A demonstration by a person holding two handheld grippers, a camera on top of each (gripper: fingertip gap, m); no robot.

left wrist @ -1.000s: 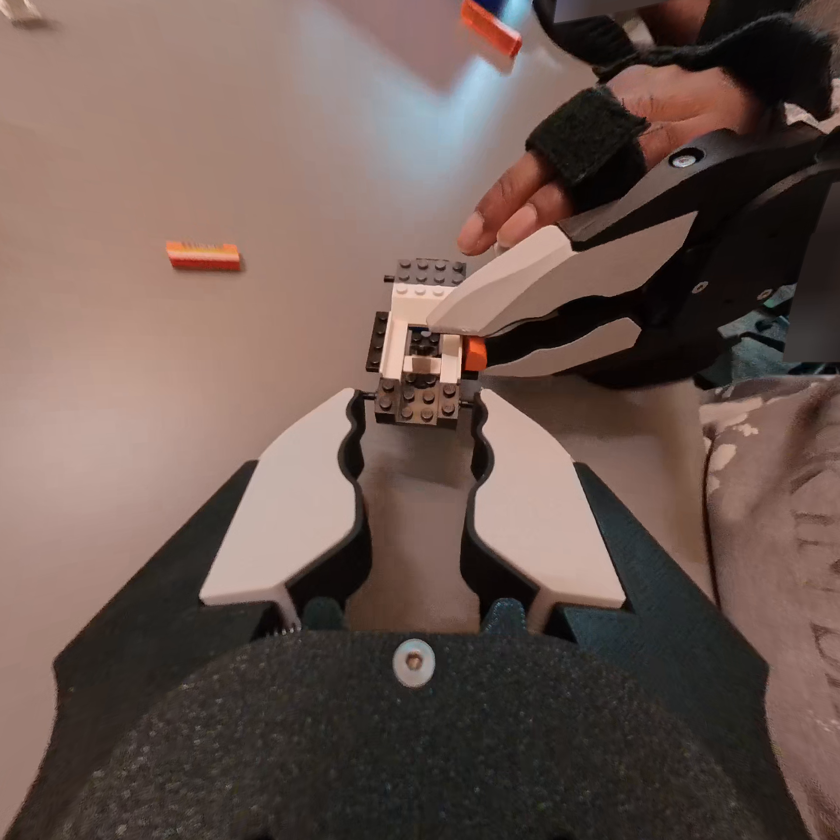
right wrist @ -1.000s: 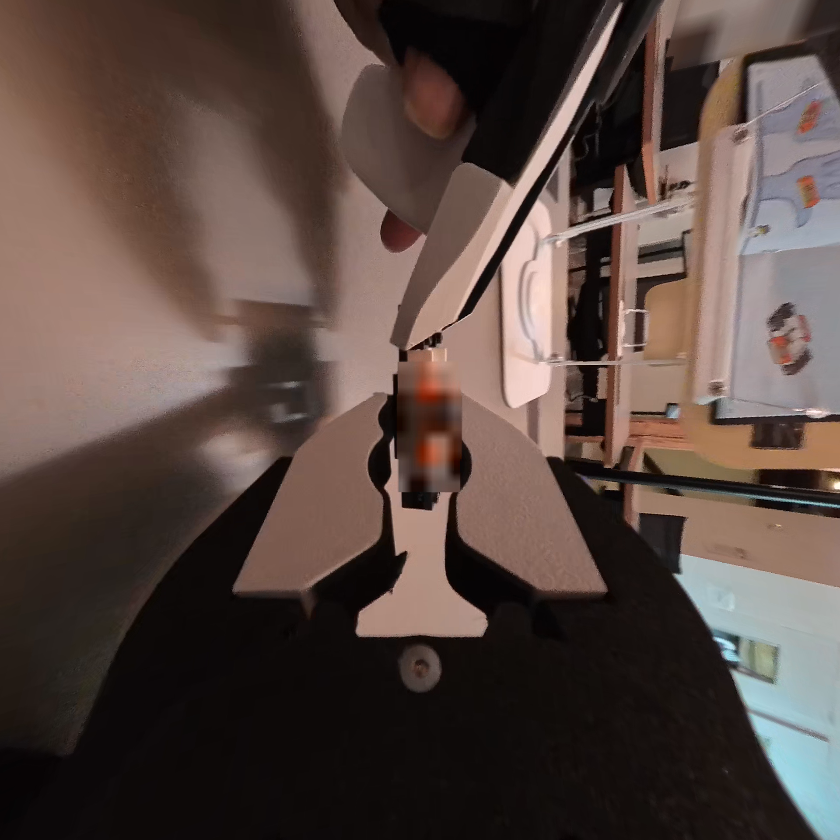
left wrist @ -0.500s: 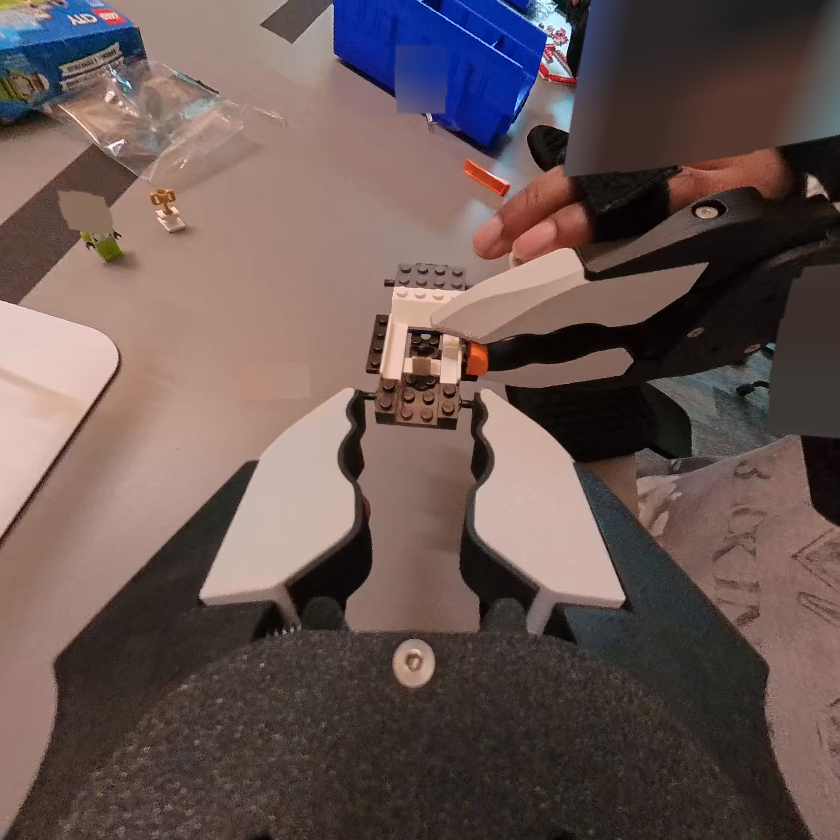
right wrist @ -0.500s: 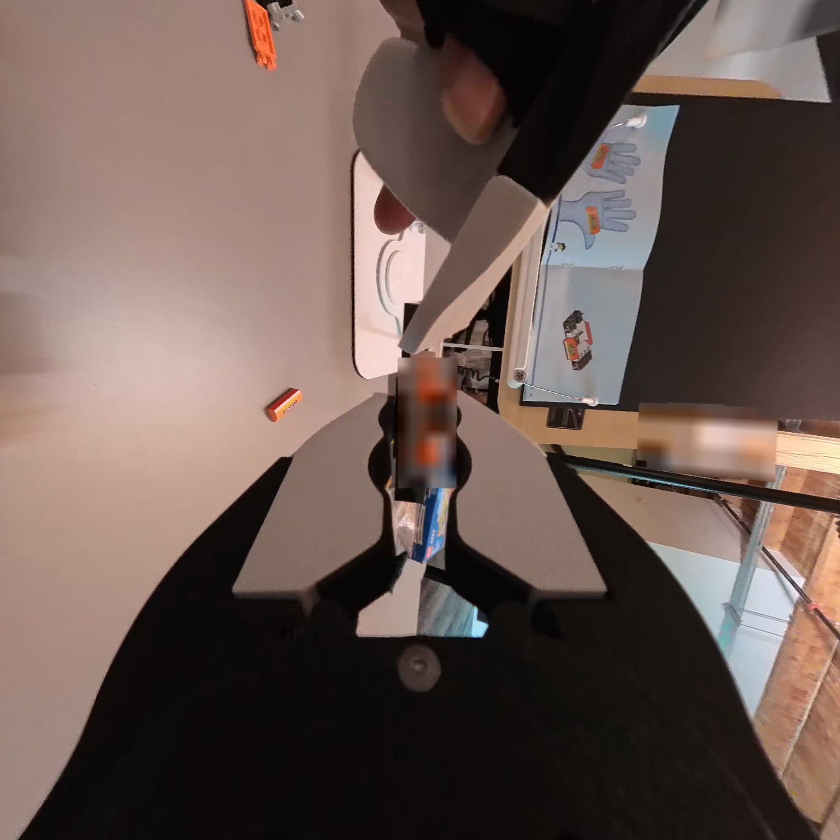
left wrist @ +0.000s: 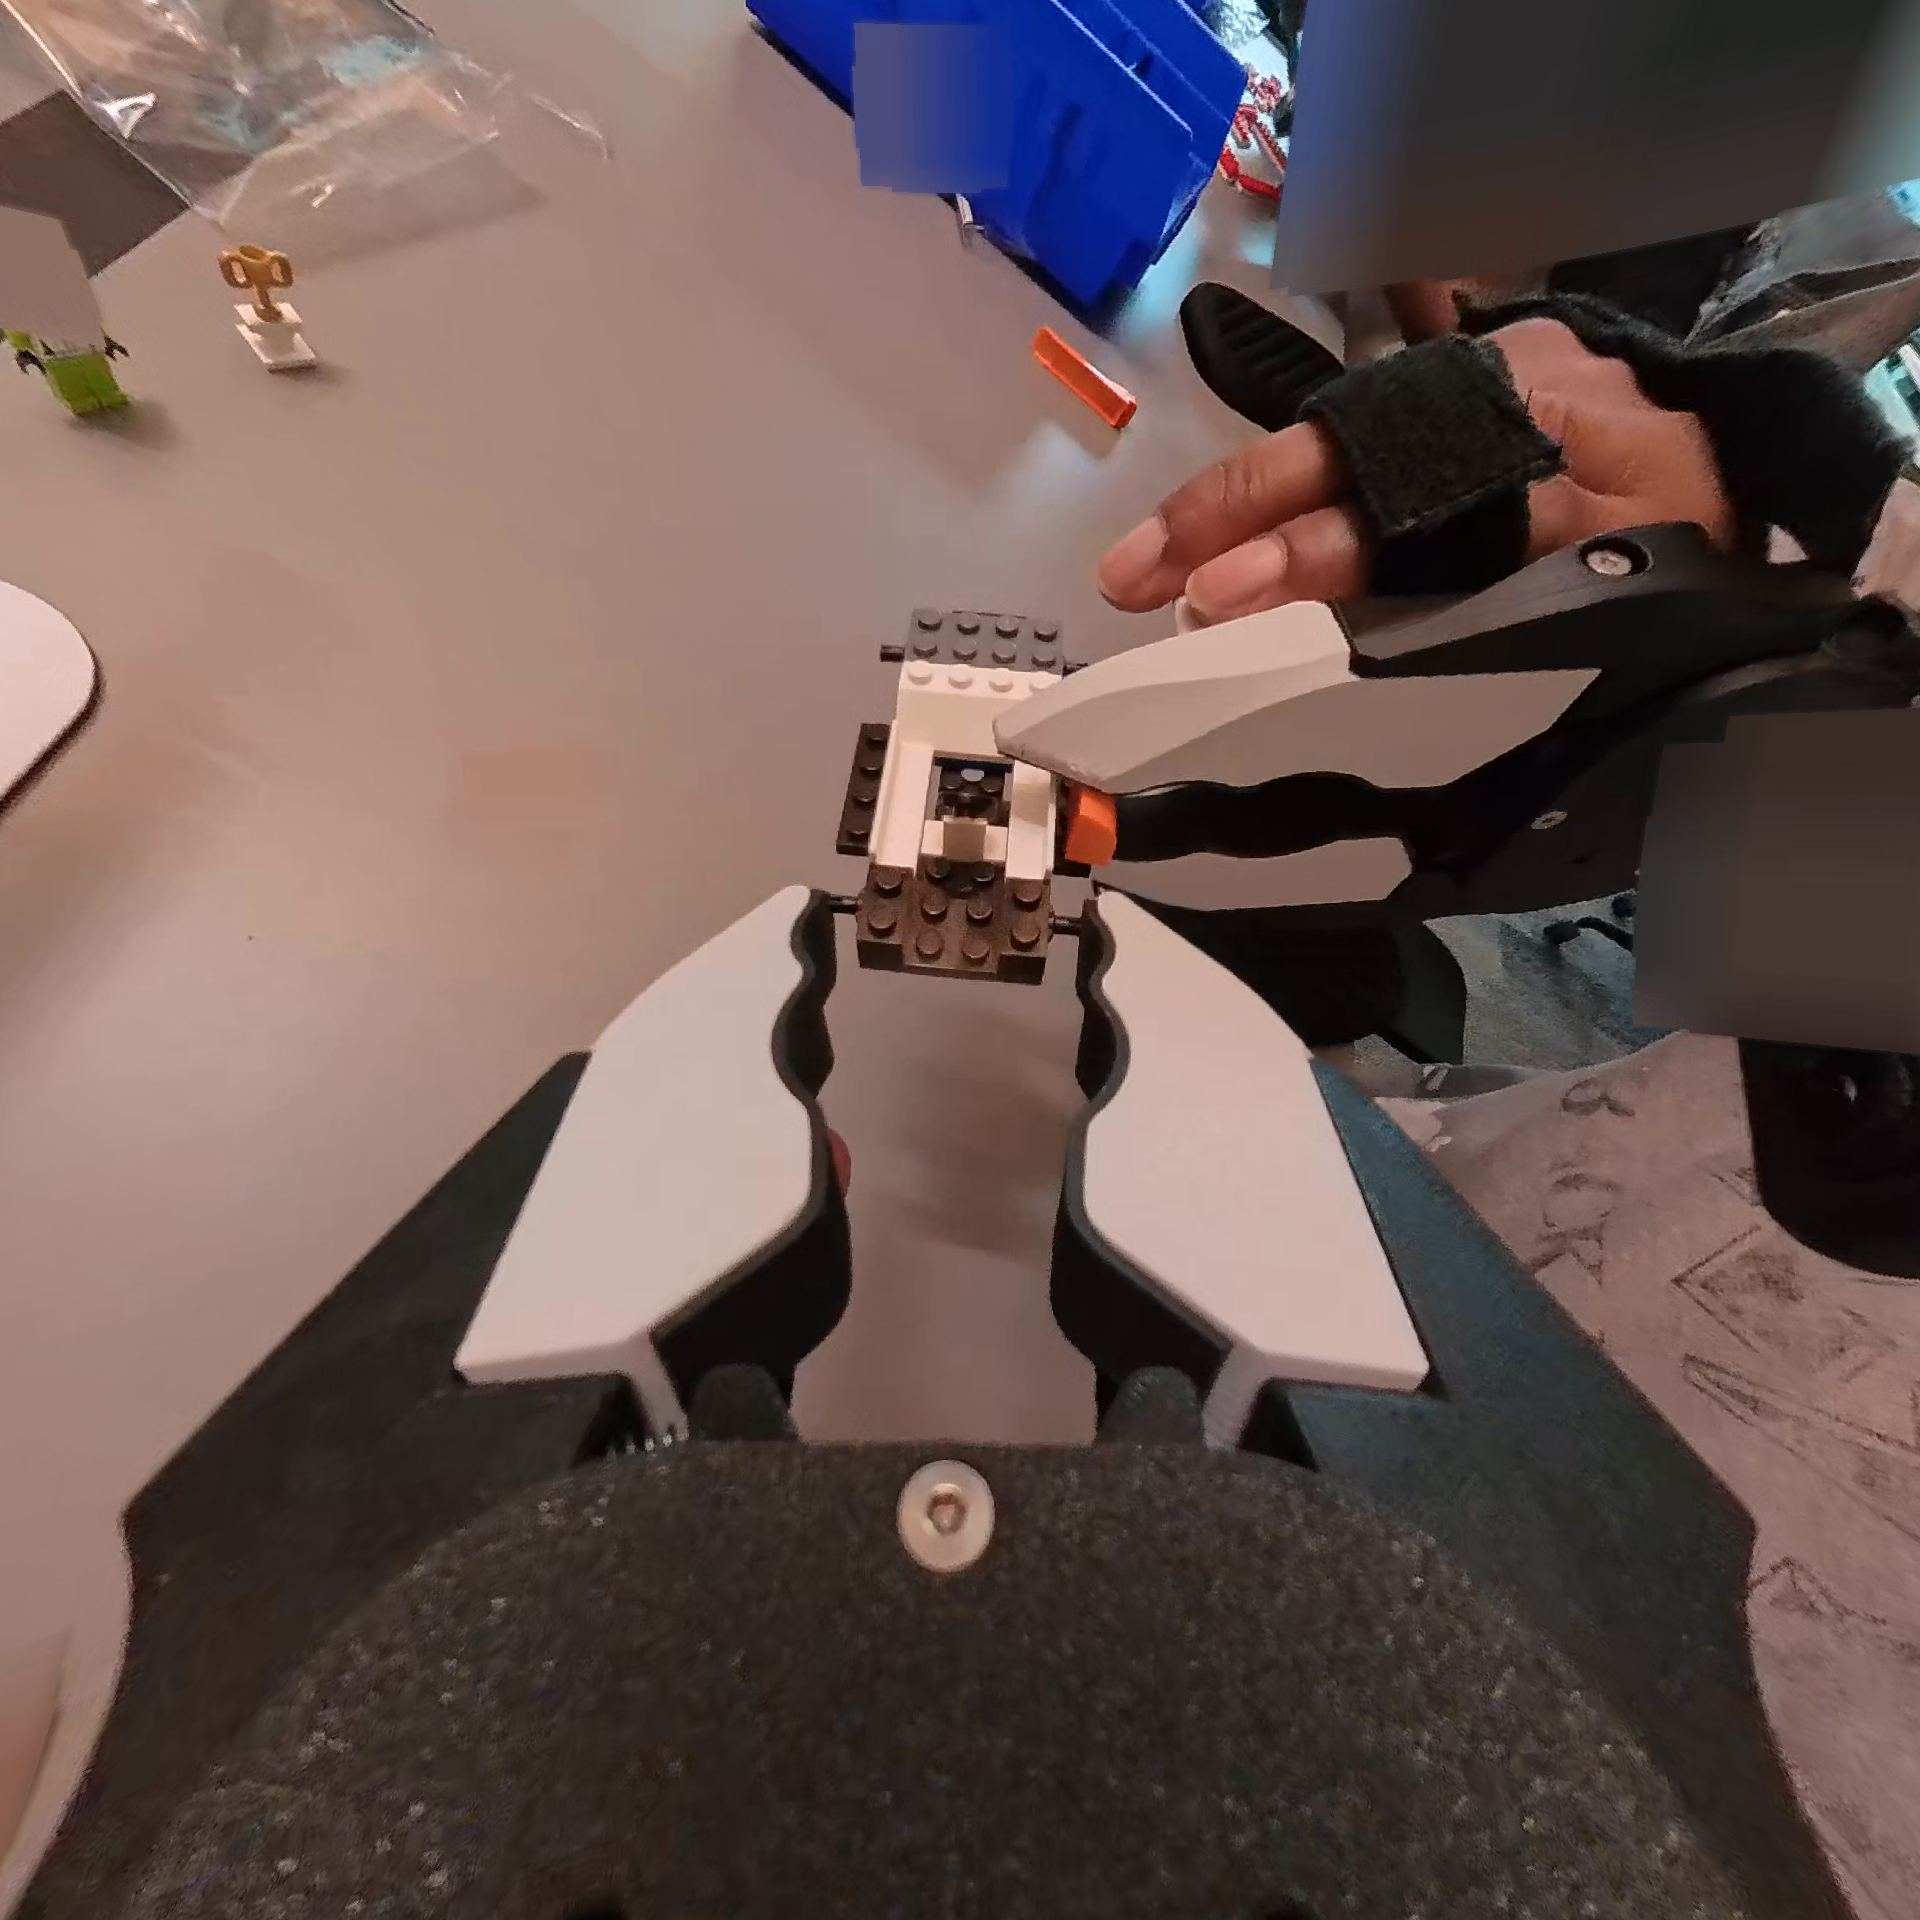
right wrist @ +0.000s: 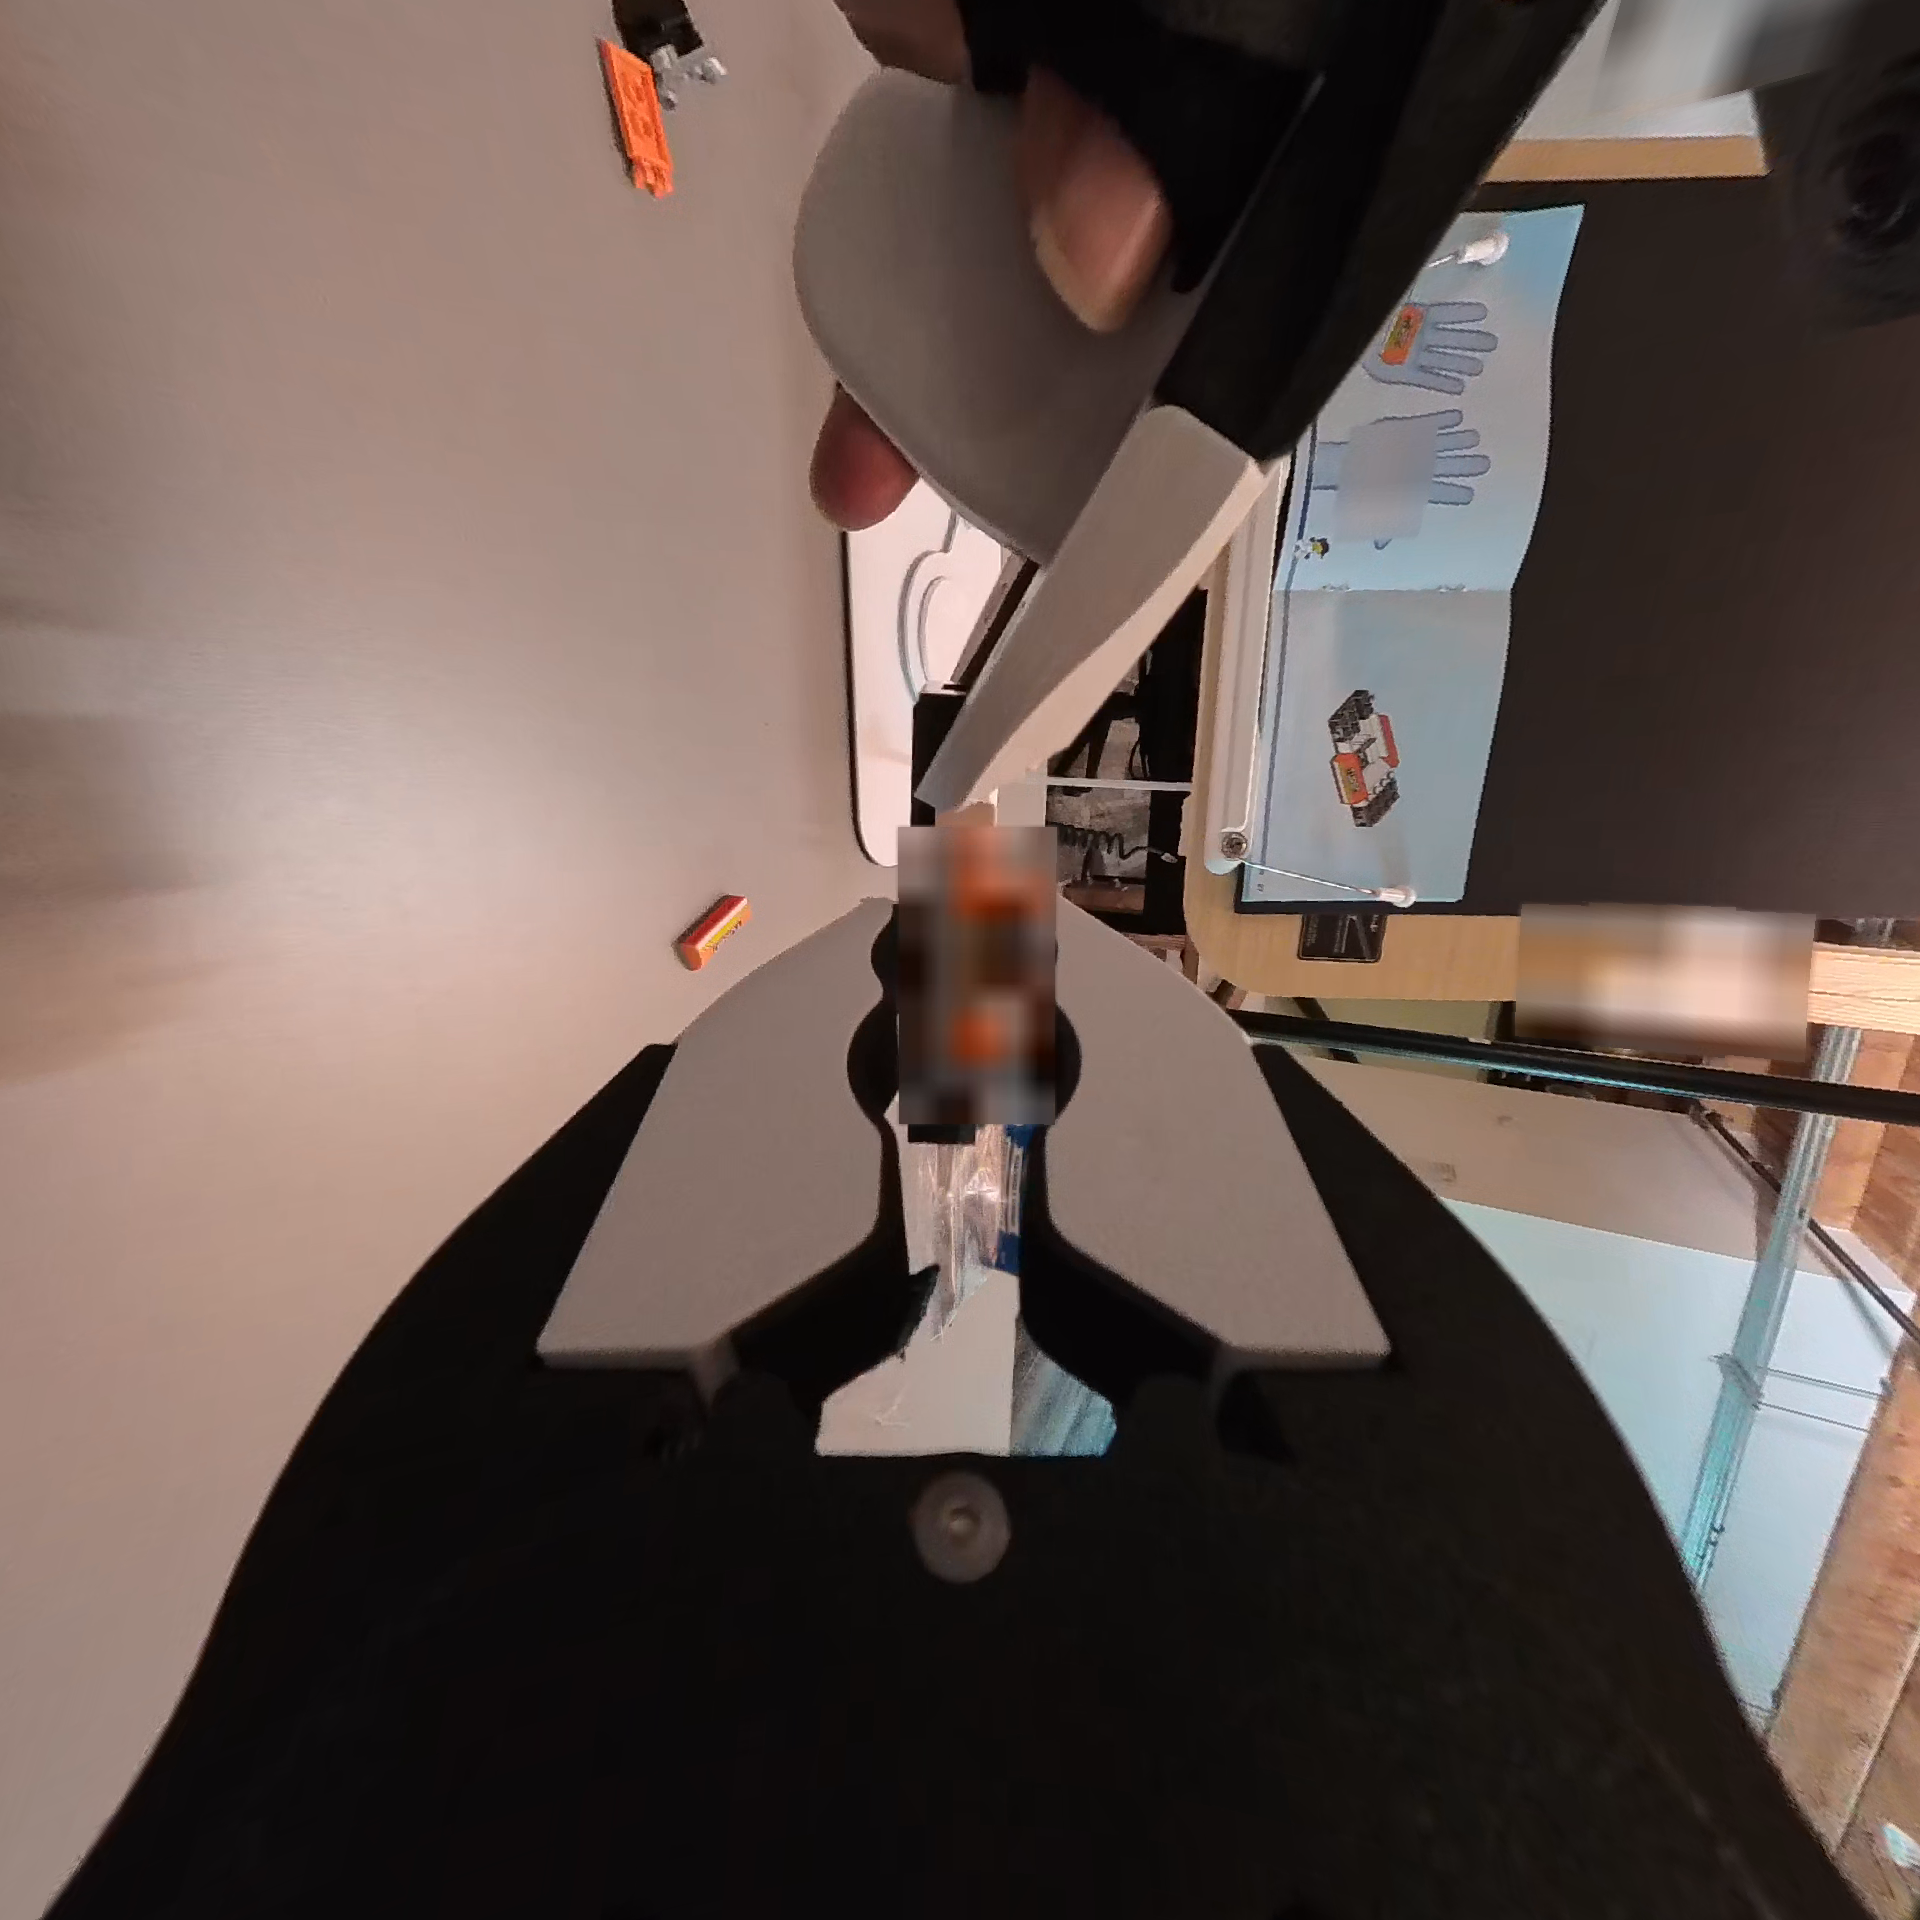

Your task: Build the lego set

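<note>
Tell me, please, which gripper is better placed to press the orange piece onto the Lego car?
The right gripper: it already holds the orange piece against the car's side. The left gripper's jaws grip the car's near end, steadying it.

Left wrist view: looks forward and down along its own hand-held gripper (left wrist: 961,920), close above the surface (left wrist: 468,675). Right wrist view: rolled sideways, so the surface (right wrist: 364,623) fills the frame's left half. Shared: the model (left wrist: 961,790), at centre in both views, and each view's opposite hand-held gripper.
</note>
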